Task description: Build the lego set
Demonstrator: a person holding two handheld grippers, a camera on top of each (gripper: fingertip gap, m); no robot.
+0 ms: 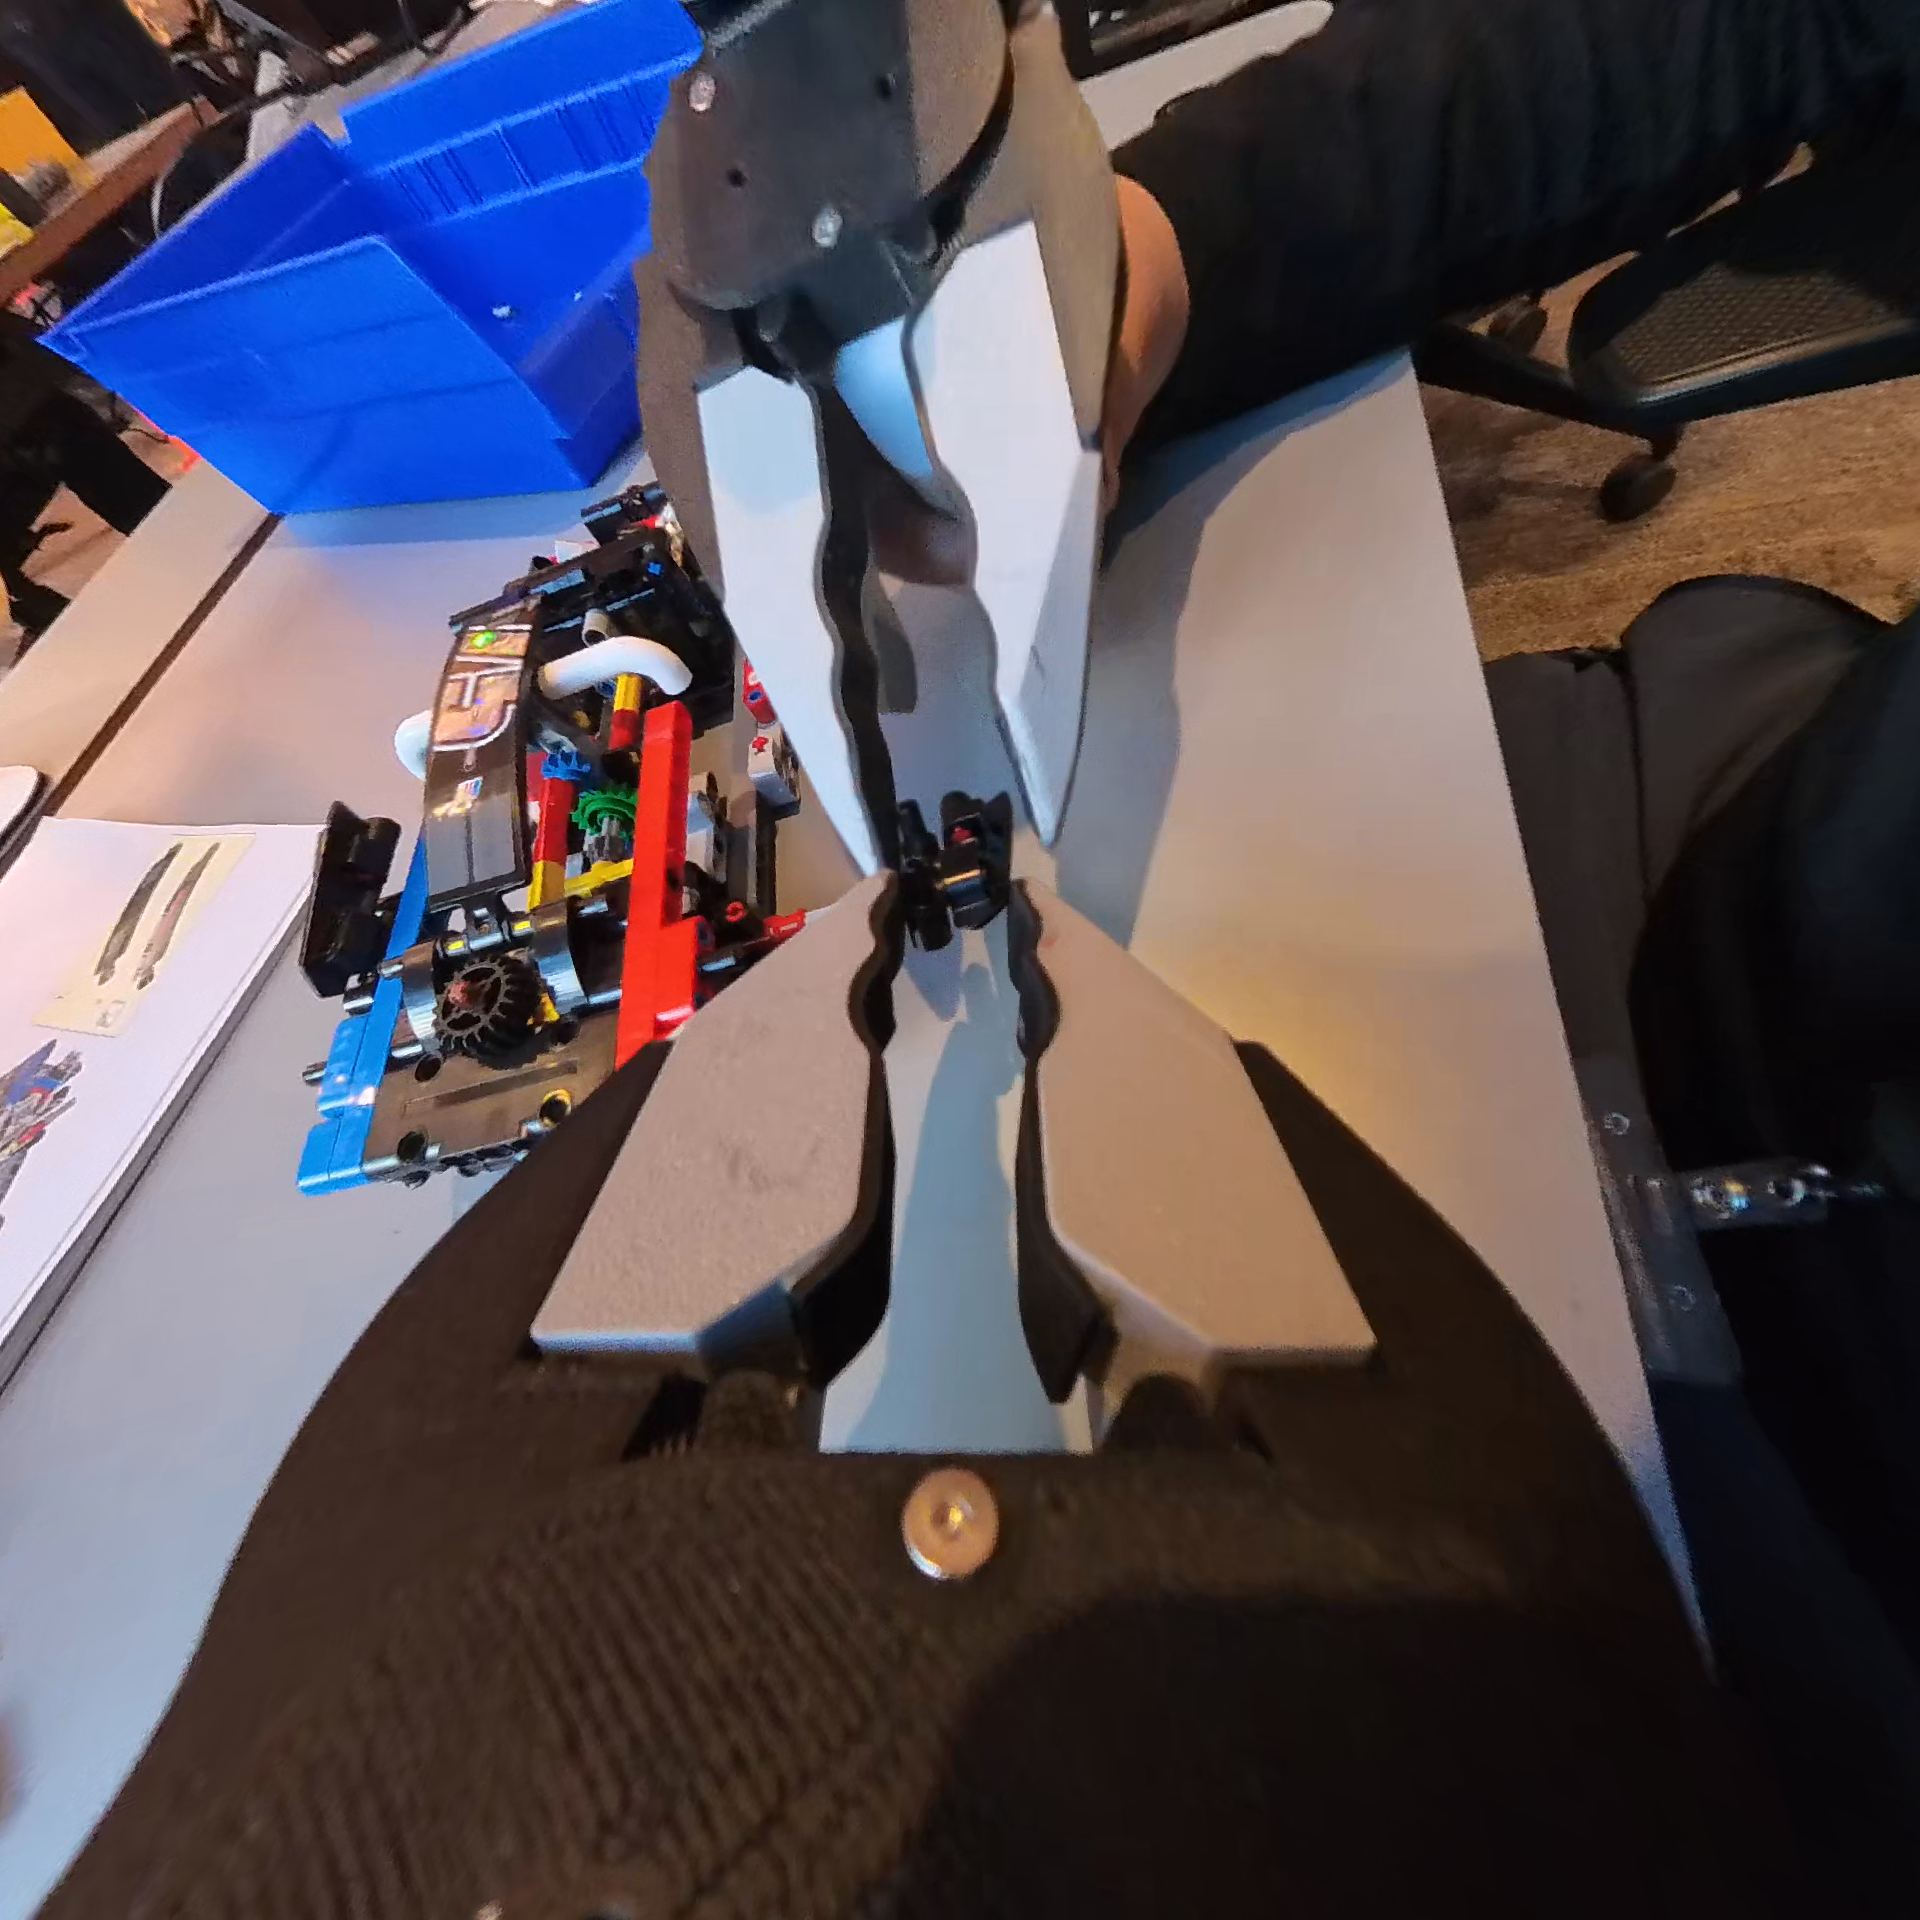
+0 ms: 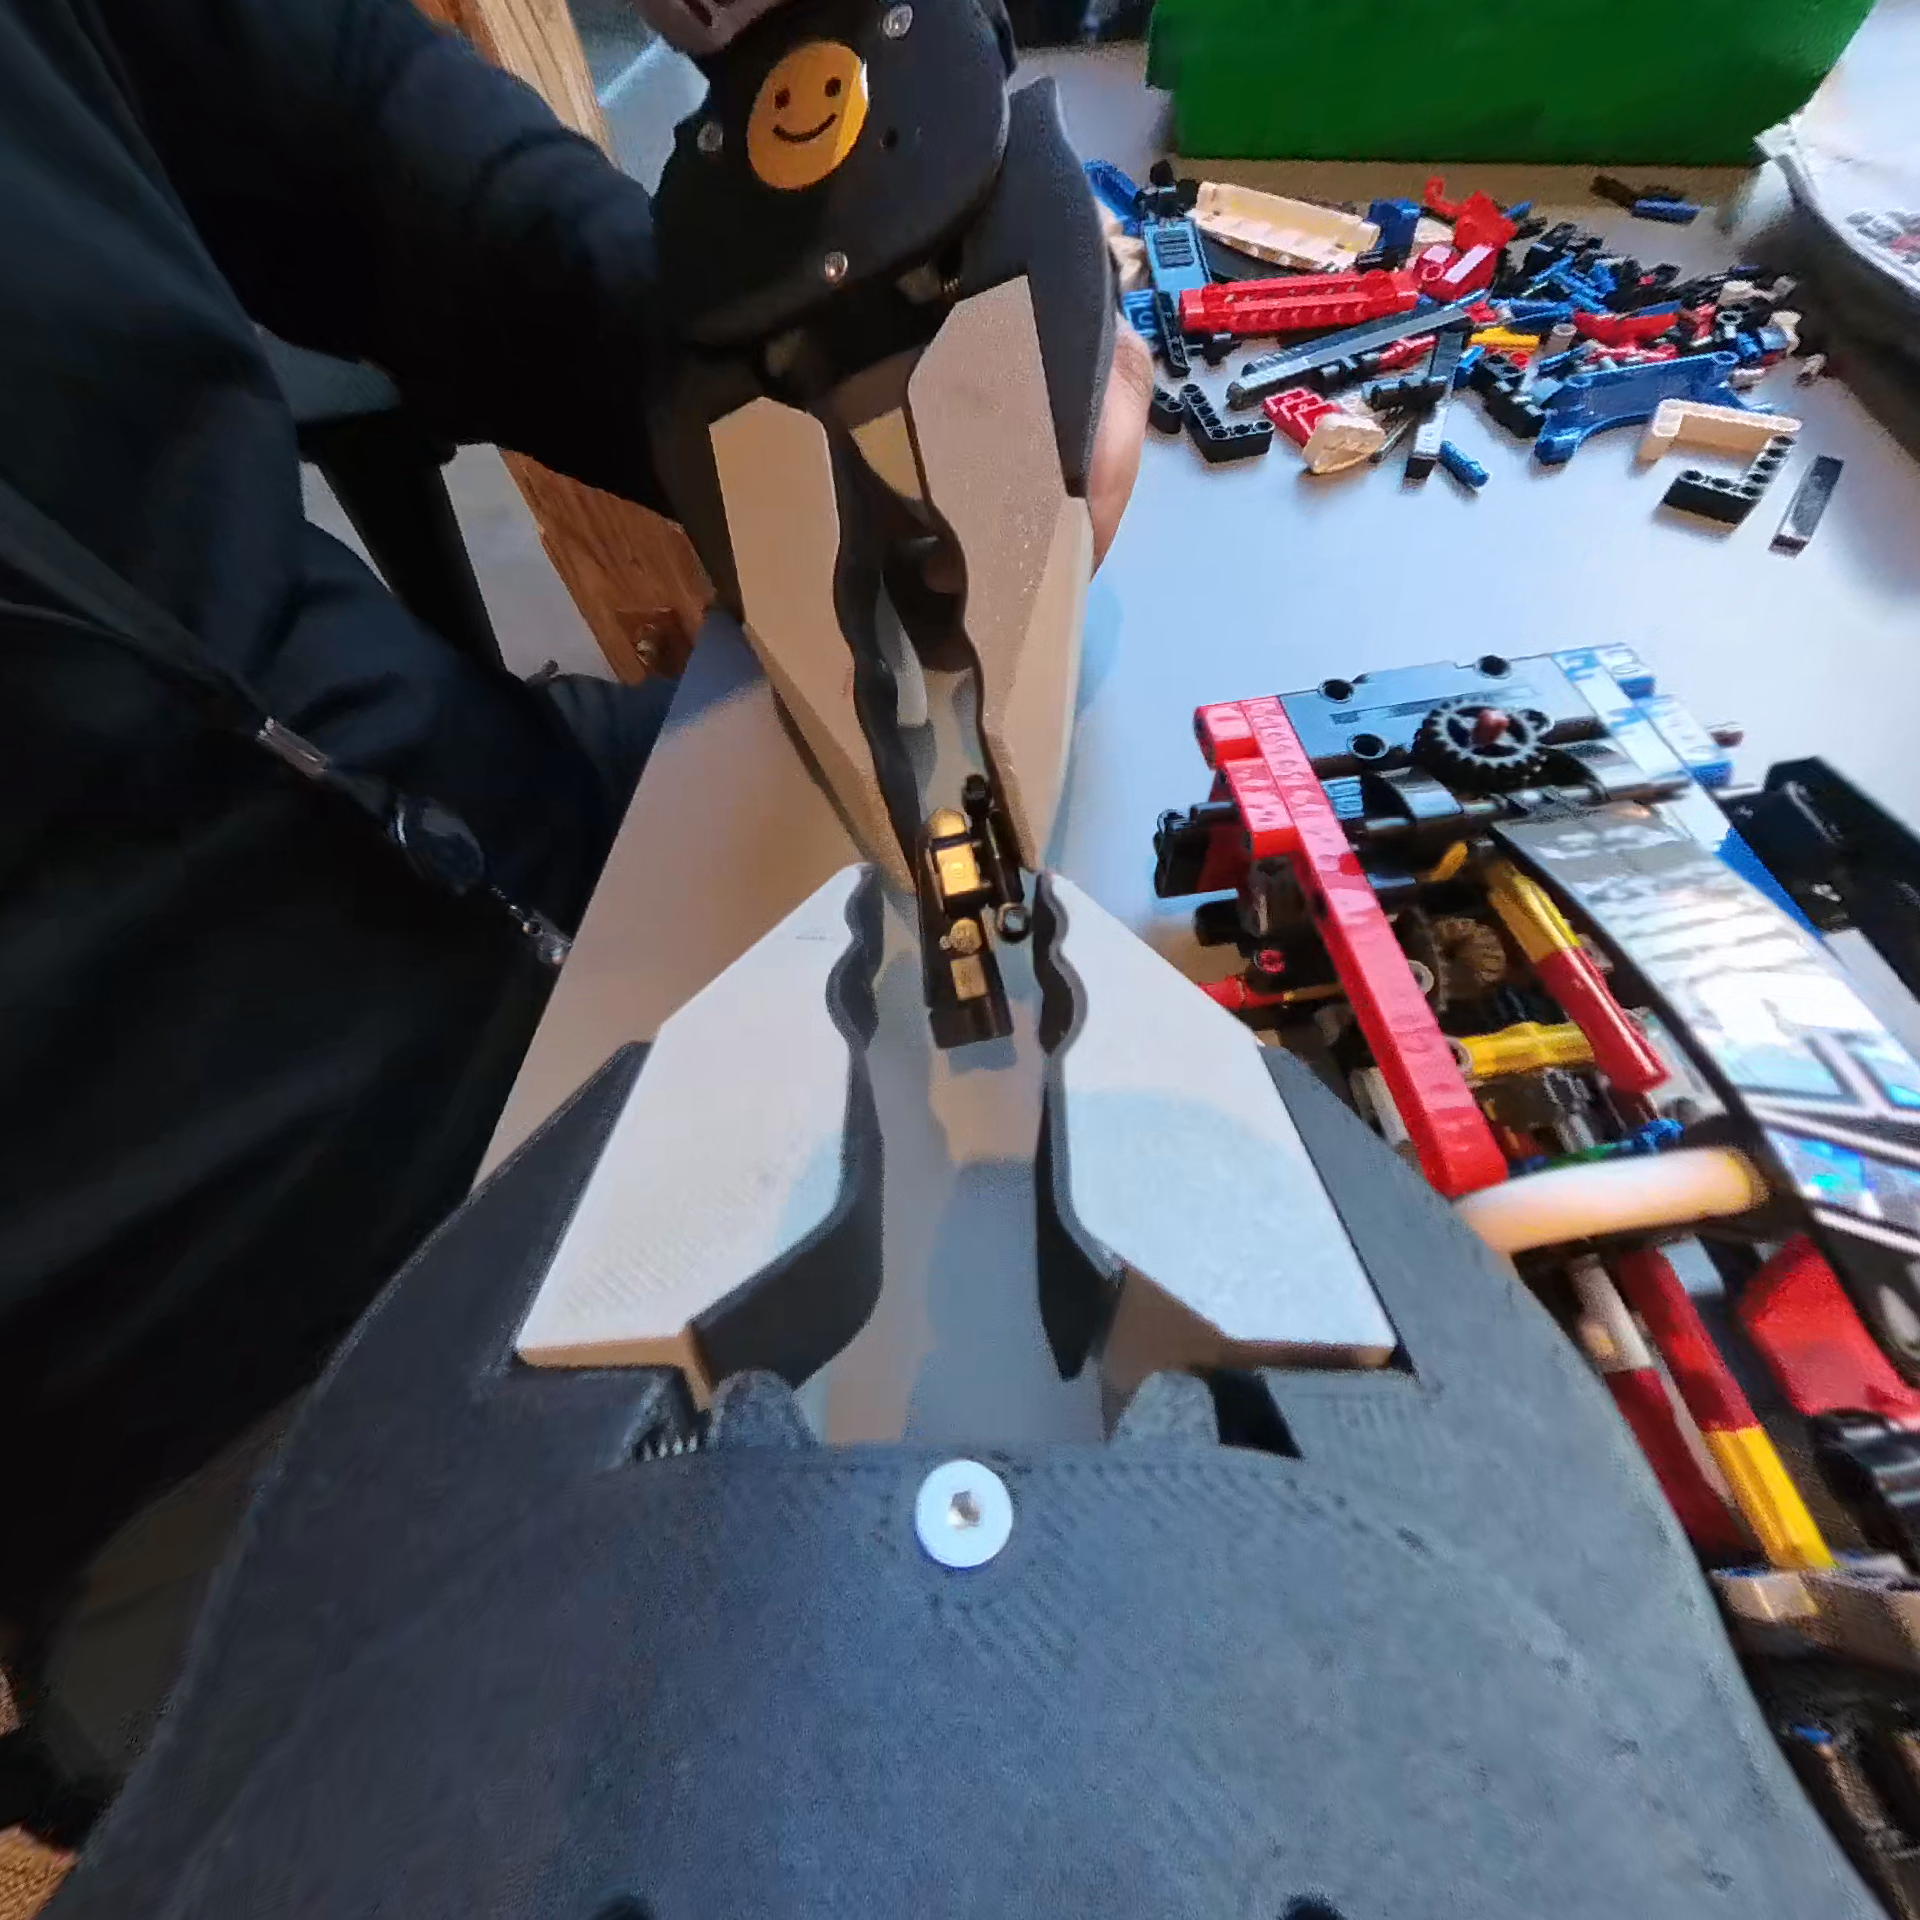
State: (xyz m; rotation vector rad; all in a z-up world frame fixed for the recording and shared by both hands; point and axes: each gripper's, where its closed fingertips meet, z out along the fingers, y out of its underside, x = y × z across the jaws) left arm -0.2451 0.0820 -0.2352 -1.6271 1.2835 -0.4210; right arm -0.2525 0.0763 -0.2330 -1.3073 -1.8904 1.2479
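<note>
A small black Lego assembly [image 1: 951, 868] with a red dot is held in the air near the table's front edge [image 1: 1538, 935]. My left gripper [image 1: 954, 888] is shut on its near end. My right gripper [image 1: 961, 842] comes in from the opposite side, tip to tip. In the right wrist view the same piece [image 2: 961, 935] shows tan parts and reaches into my right gripper [image 2: 954, 878], whose jaws stand slightly apart on either side of it. The left gripper [image 2: 961, 857] pinches its far end. The part-built car model [image 1: 540, 883] lies on the table to the left.
Blue bins [image 1: 343, 343] stand behind the model, an instruction booklet [image 1: 125, 987] lies at the far left. In the right wrist view the model [image 2: 1558, 987] is at the right, a pile of loose pieces [image 2: 1455, 332] and a green bin [image 2: 1455, 73] beyond. An office chair [image 1: 1745, 343] stands off the table. Only a small space, under 4 cm, lies between the two pairs of fingers.
</note>
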